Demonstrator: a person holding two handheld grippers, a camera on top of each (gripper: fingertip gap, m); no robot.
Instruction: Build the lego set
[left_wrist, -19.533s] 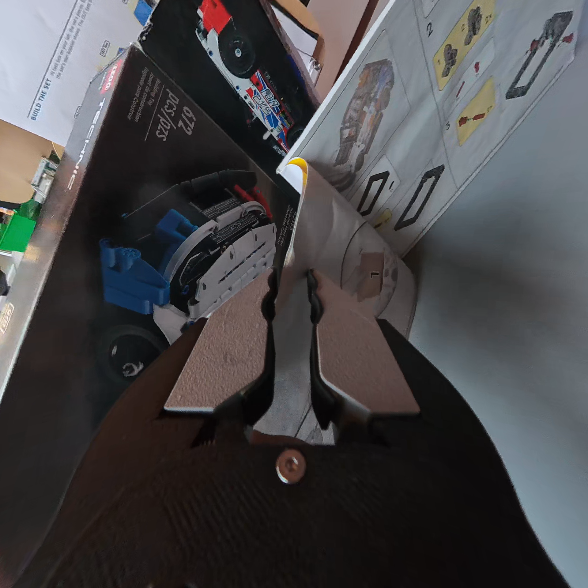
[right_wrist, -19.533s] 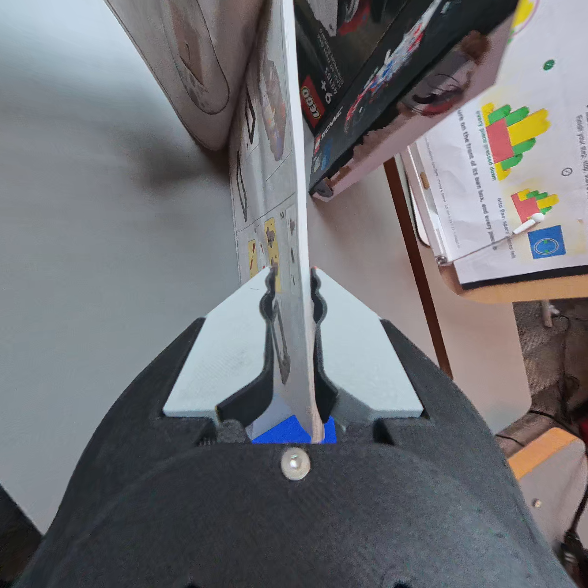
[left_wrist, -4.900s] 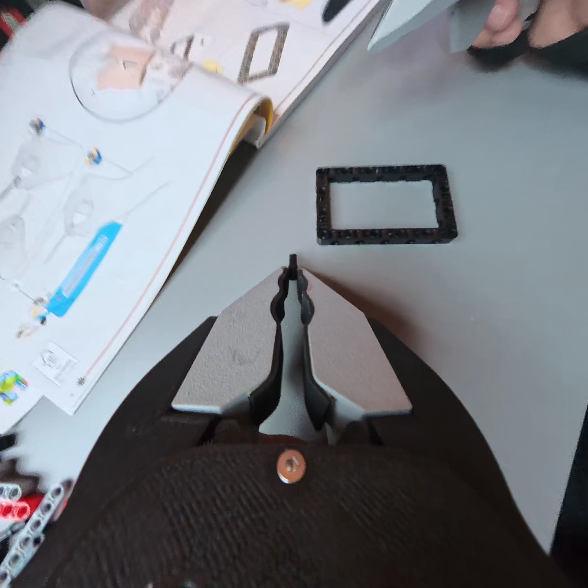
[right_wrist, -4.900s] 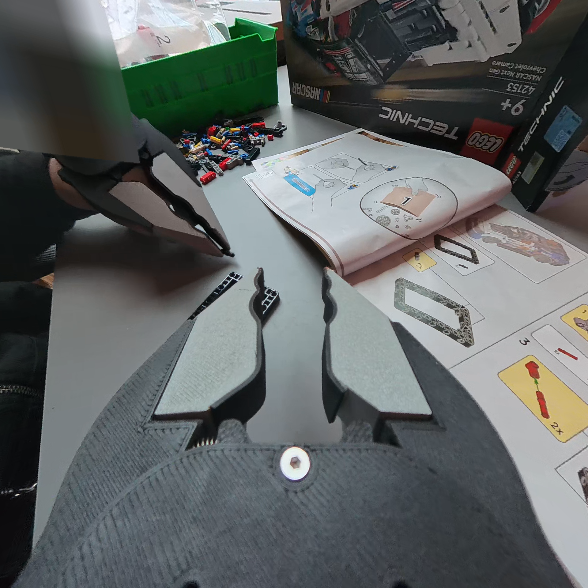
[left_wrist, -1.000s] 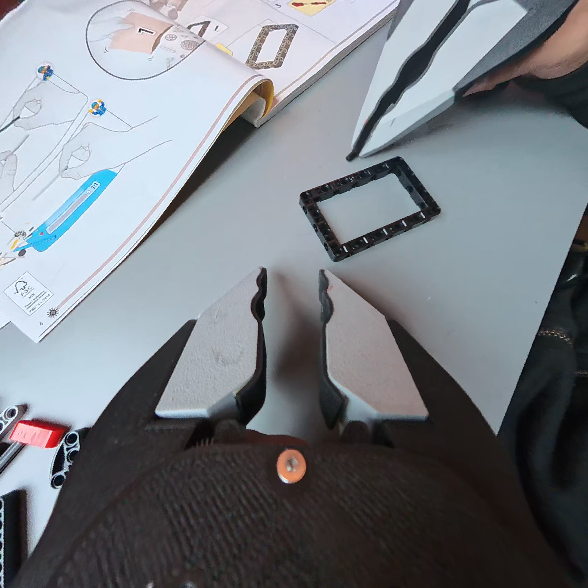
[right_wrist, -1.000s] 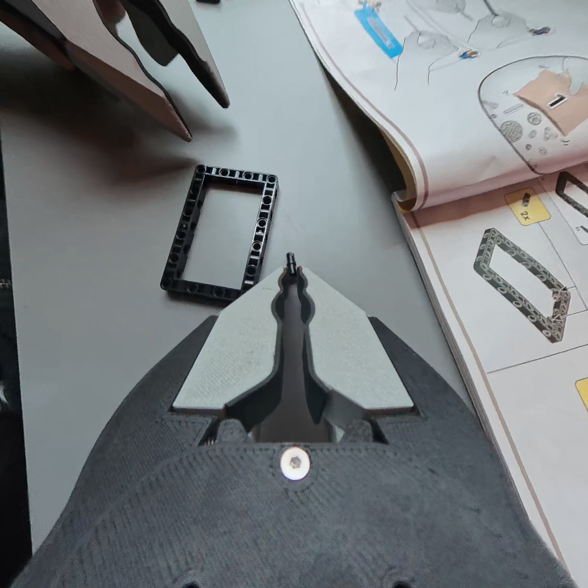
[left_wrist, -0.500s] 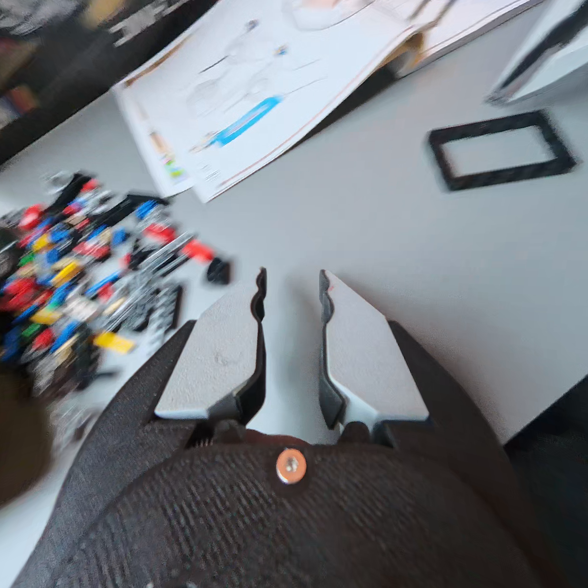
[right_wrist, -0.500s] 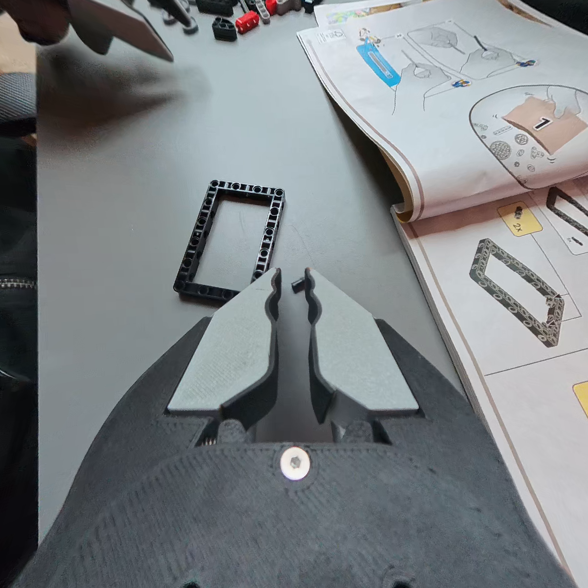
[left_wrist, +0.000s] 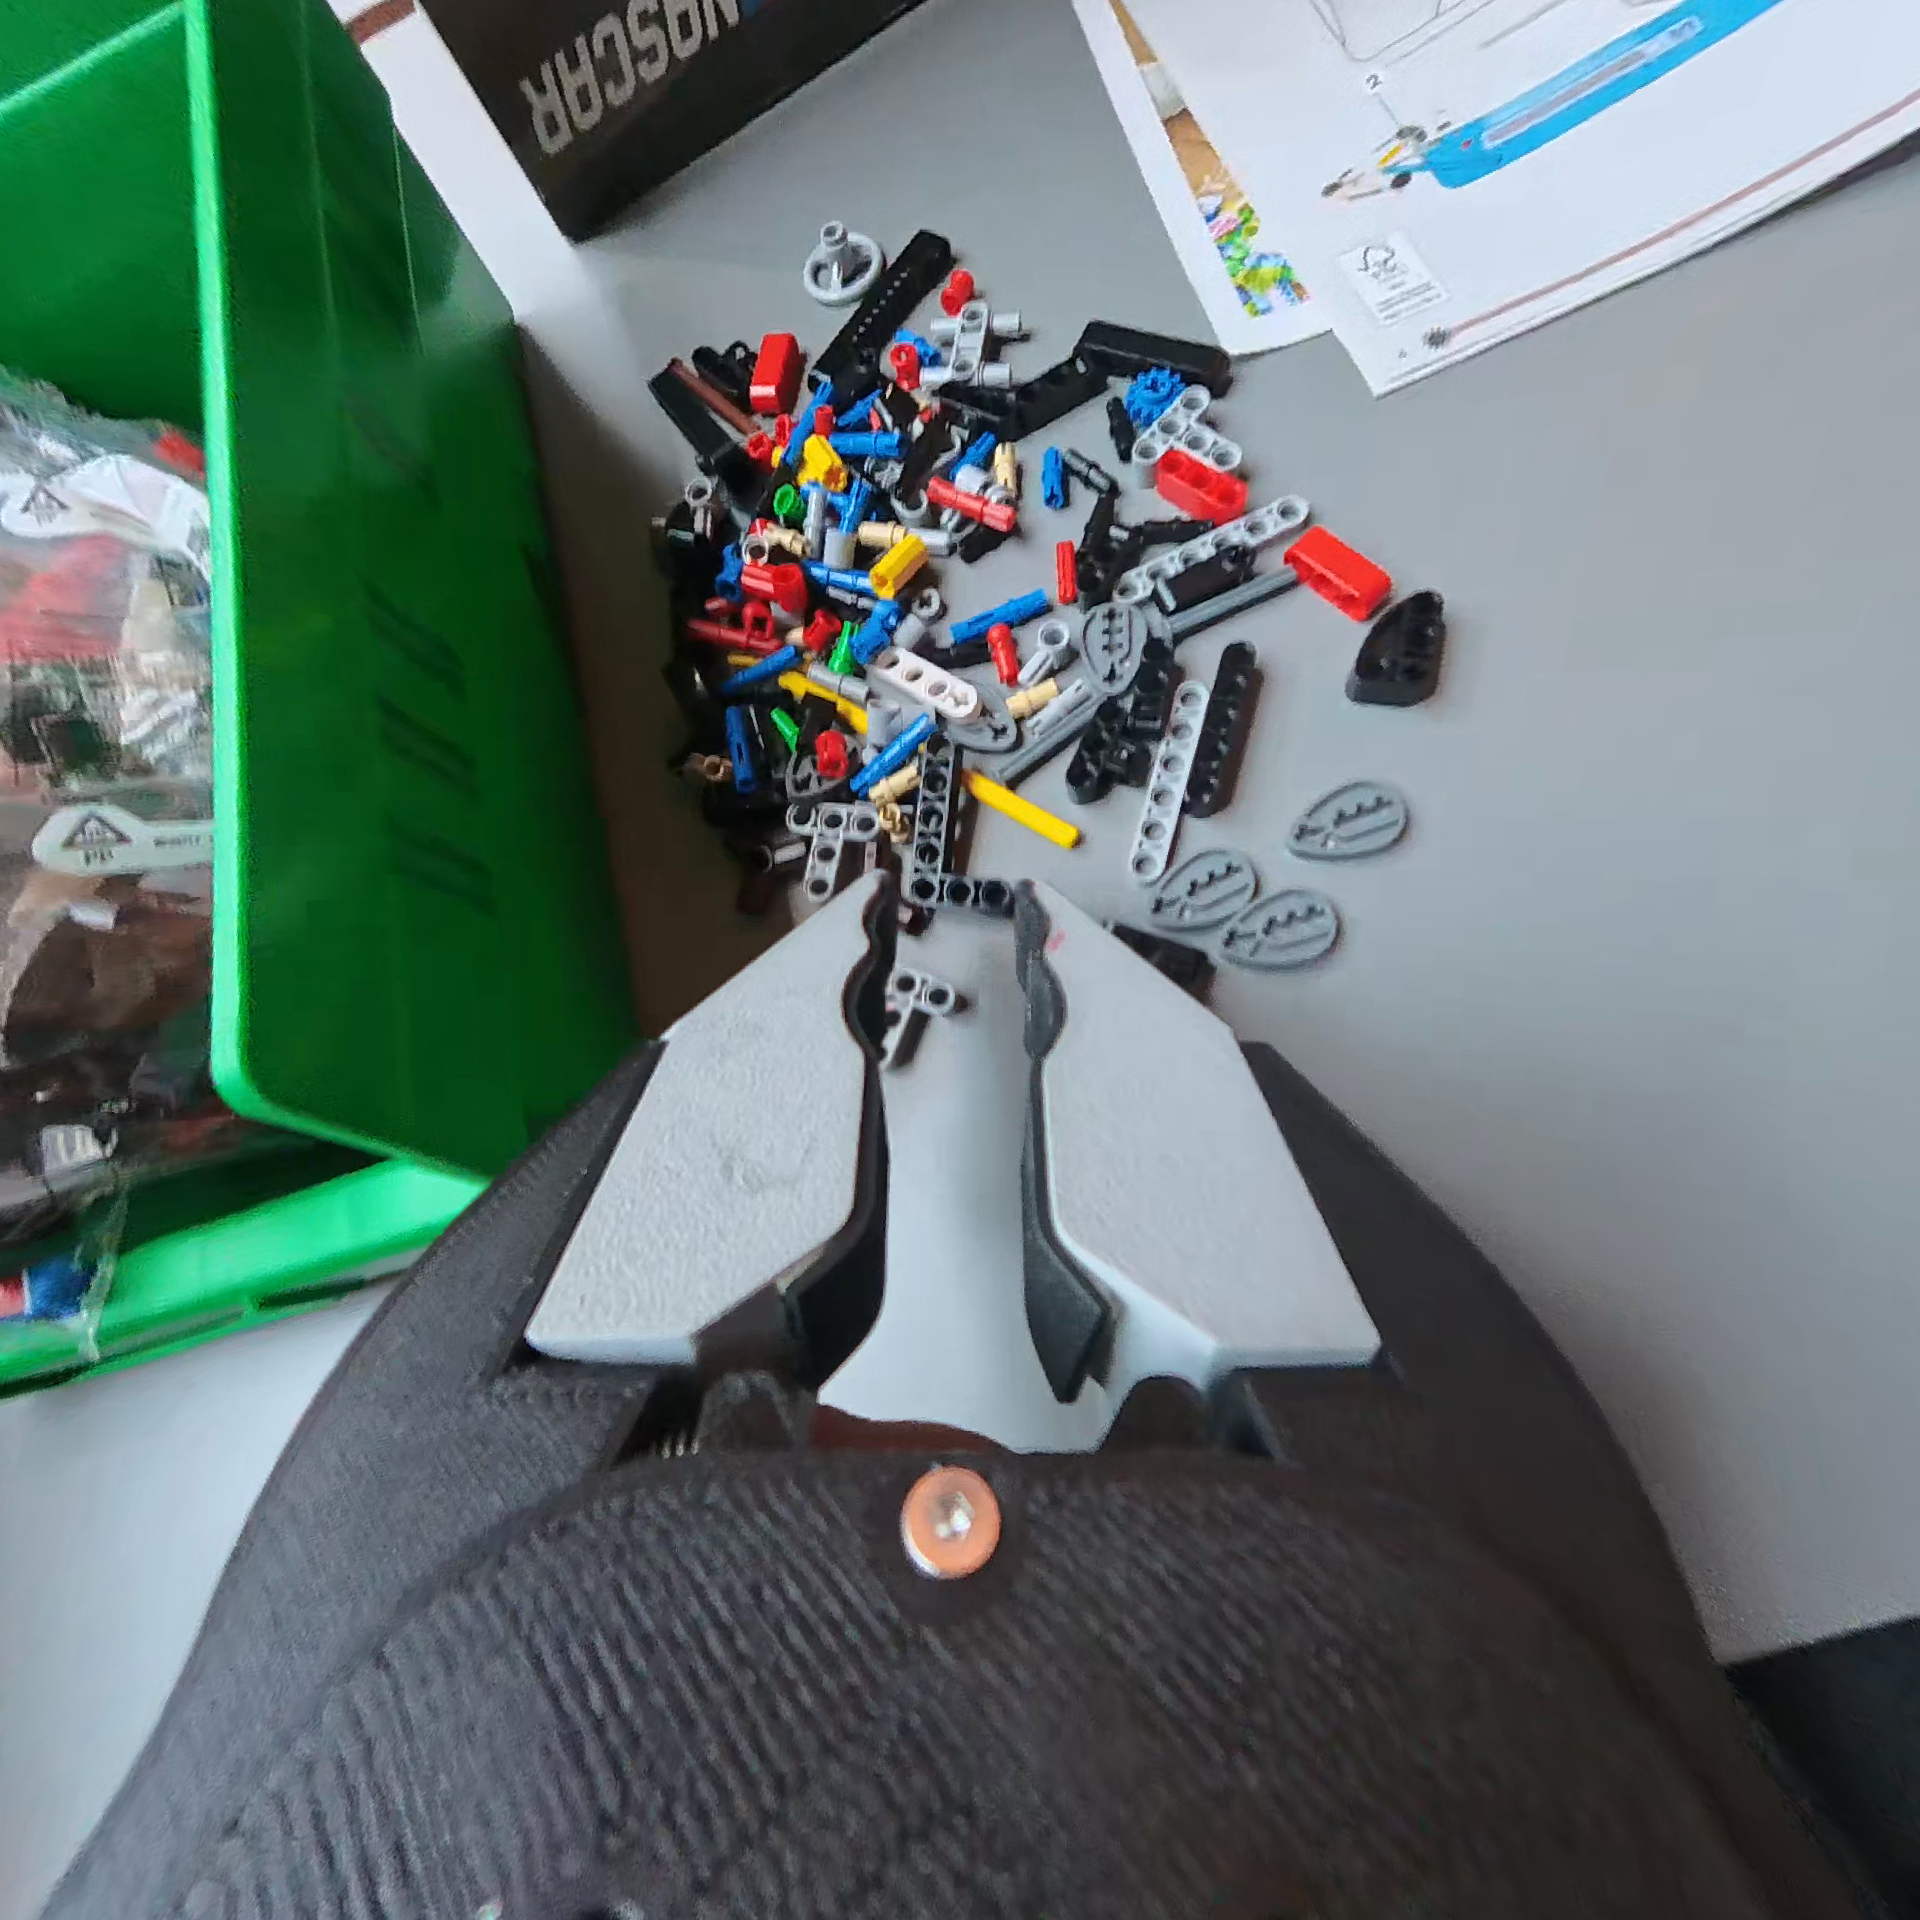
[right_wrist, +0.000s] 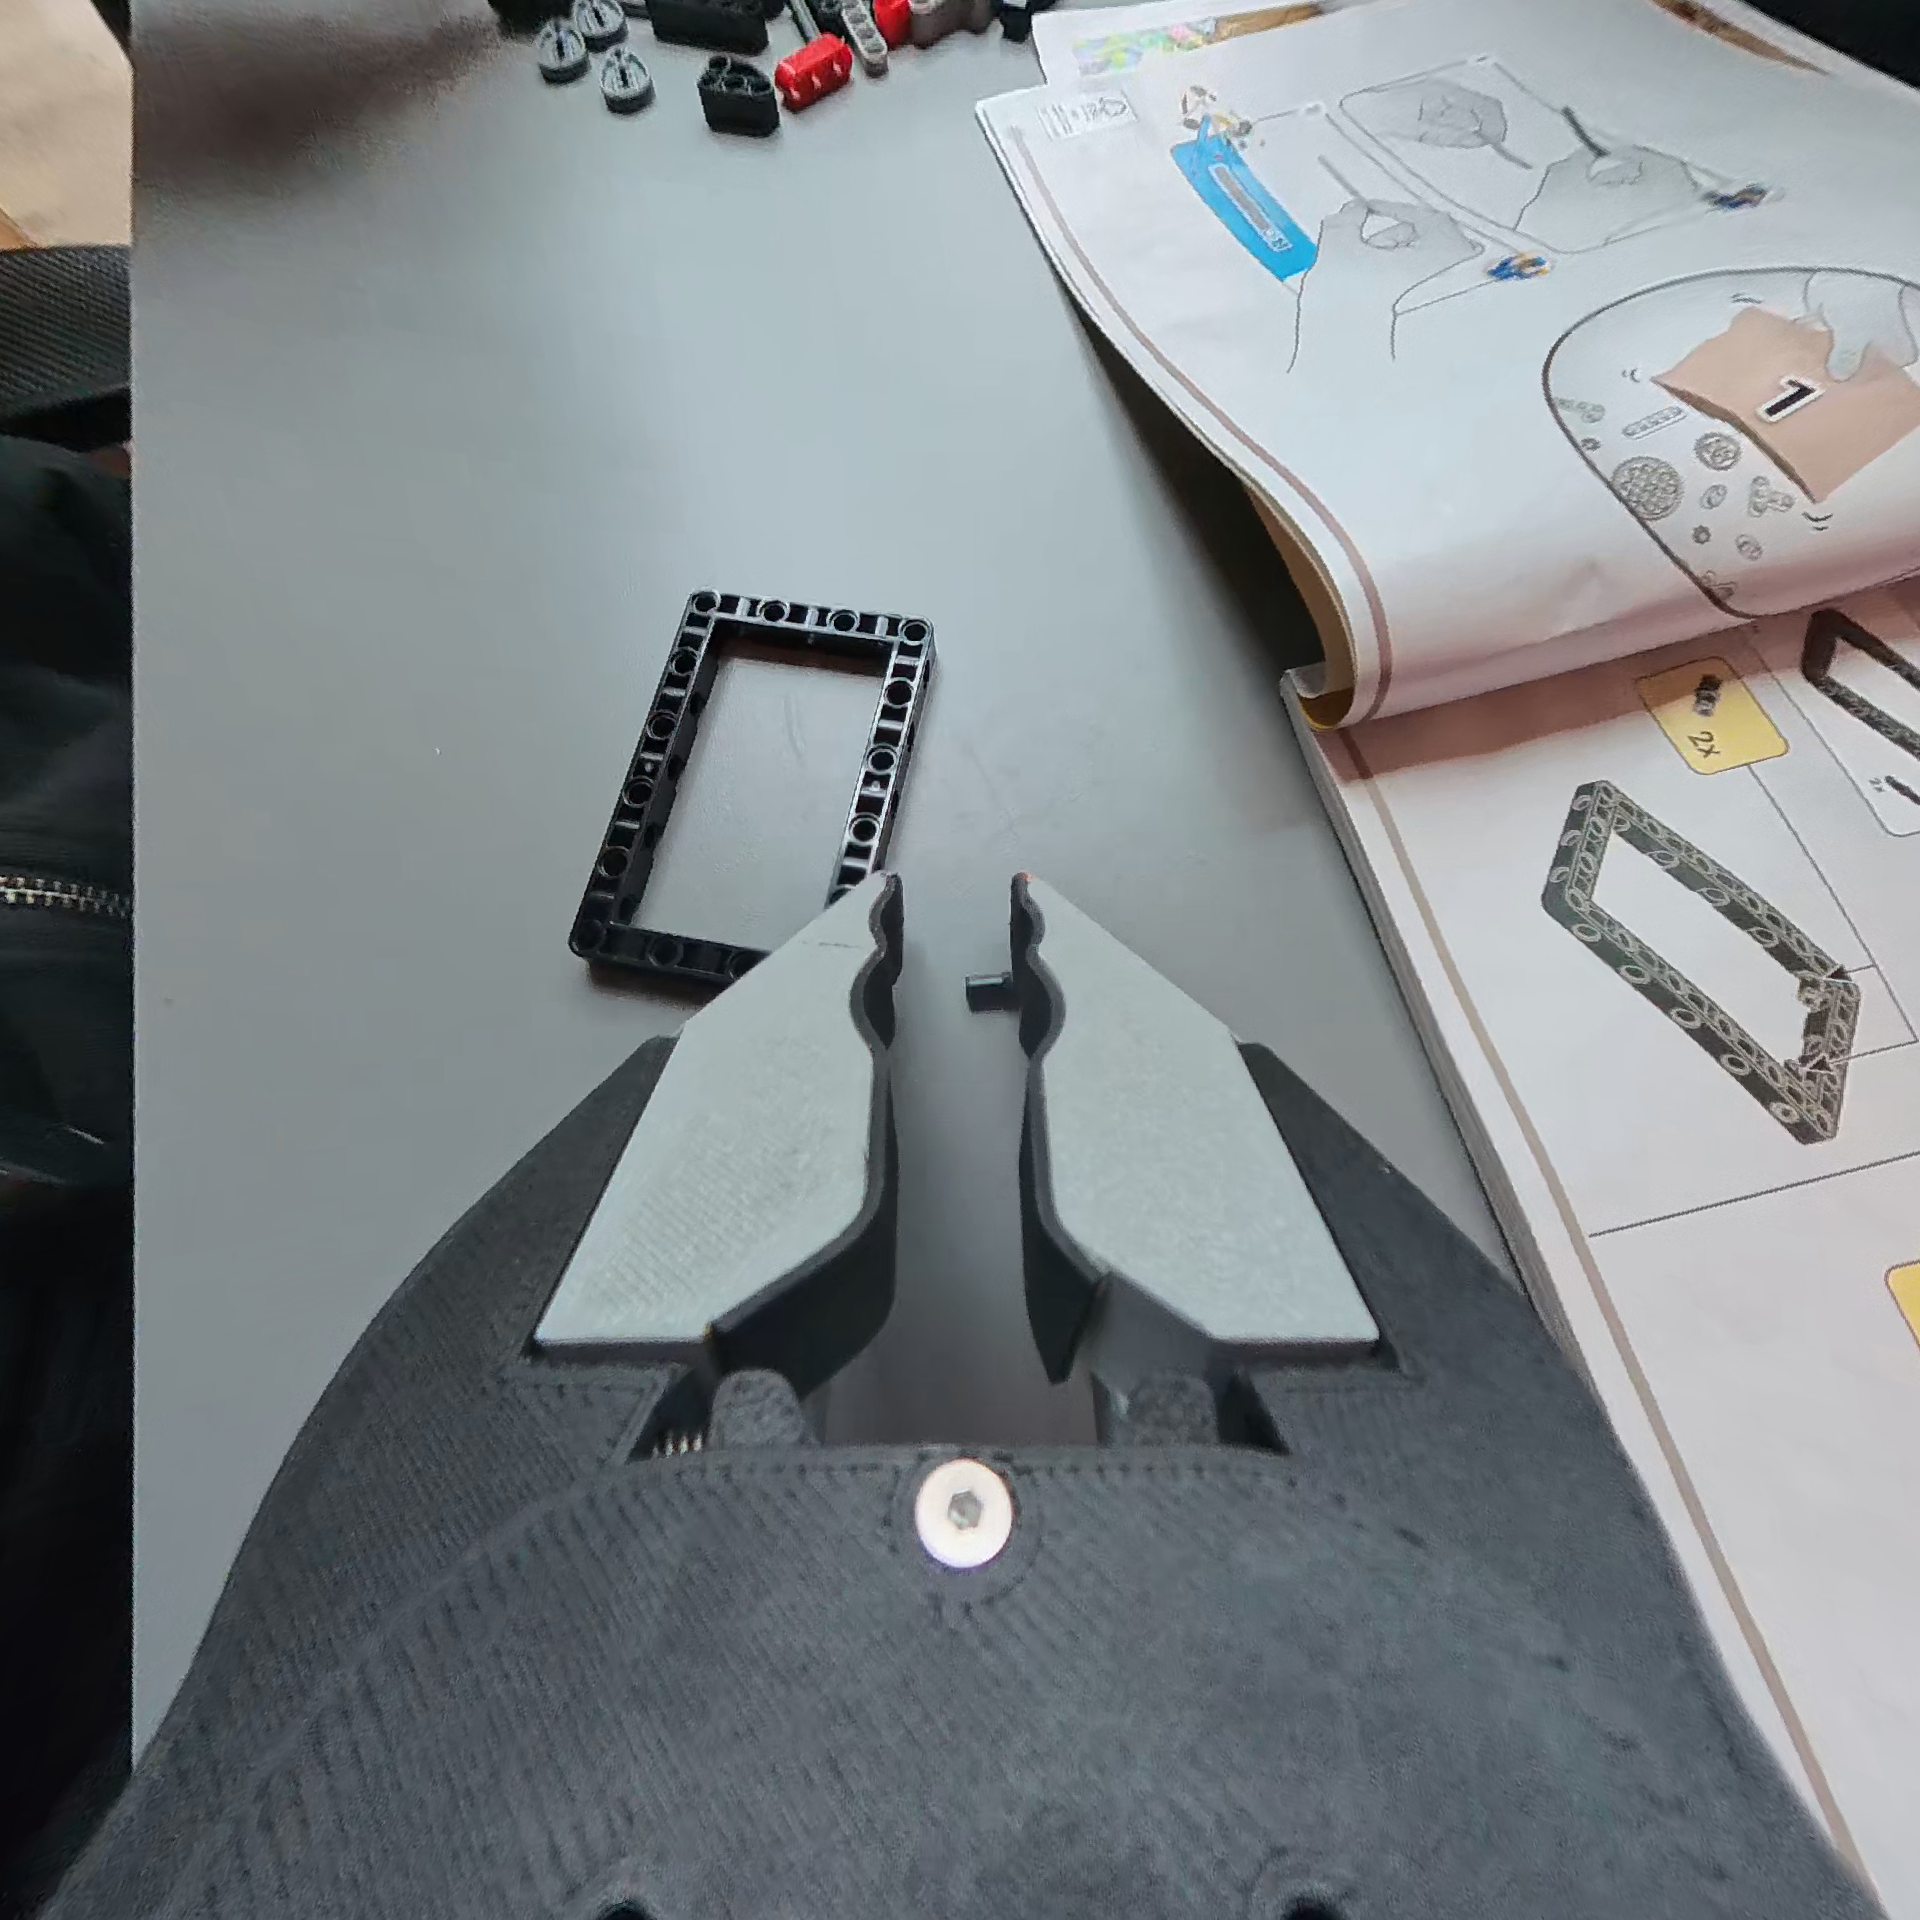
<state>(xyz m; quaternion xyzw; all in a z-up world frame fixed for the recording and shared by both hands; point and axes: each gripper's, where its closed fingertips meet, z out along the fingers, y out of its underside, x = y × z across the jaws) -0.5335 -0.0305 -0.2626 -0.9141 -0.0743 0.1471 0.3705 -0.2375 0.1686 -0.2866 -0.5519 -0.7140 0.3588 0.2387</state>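
Grey table (right_wrist: 436, 436) carries everything you see. Your left gripper (left_wrist: 951, 904) hangs over the near edge of the parts pile (left_wrist: 935, 582), its fingers spread with nothing between them but a small grey connector (left_wrist: 920, 1000) lying on the table below. A green bin (left_wrist: 384, 644) stands just left of the pile, with clear bags (left_wrist: 94, 727) of parts inside. The black box (left_wrist: 644, 94) sits beyond the pile, and a corner of the booklet (left_wrist: 1455, 187) lies to the far right.

Your right gripper (right_wrist: 956, 904) is also spread and holds nothing firmly; a small black pin (right_wrist: 987, 989) sits in the gap, touching the inner face of the right finger. Whether it rests on the table or clings to the finger, you cannot tell. The black frame (right_wrist: 753, 790) lies flat just left of the fingertips, its near corner hidden by the left finger. The open booklet (right_wrist: 1558, 416) lies to the right.
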